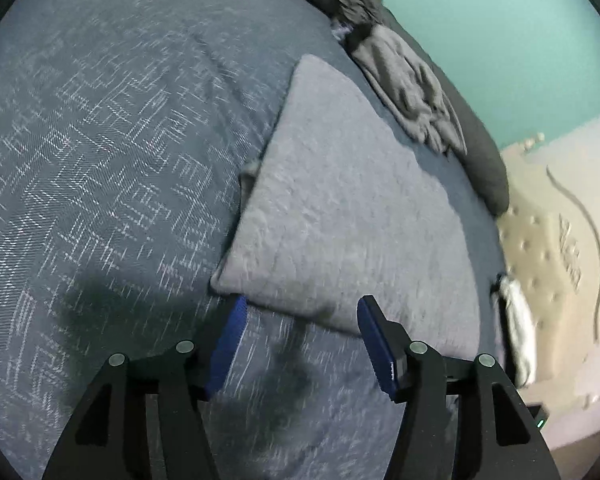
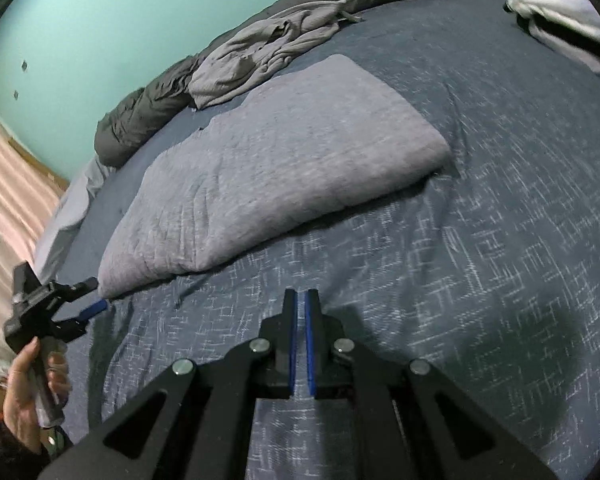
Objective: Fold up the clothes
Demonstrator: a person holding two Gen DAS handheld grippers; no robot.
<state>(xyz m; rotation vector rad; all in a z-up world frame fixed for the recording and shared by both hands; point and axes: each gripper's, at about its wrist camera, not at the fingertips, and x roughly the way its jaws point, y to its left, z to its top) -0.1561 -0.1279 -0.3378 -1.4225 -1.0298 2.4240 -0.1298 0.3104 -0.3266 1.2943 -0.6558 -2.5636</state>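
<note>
A folded light grey garment lies flat on the blue patterned bedspread. My left gripper stands open at the garment's near corner, its blue pads on either side of the edge and not pressing on it. From the right wrist view the left gripper shows at the far left, held by a hand, its tips at that same corner. My right gripper is shut with nothing in it, hovering over bare bedspread in front of the garment's long edge.
A crumpled grey garment lies beyond the folded one, against a rolled dark grey blanket along the teal wall. A white cloth sits by the beige tufted headboard.
</note>
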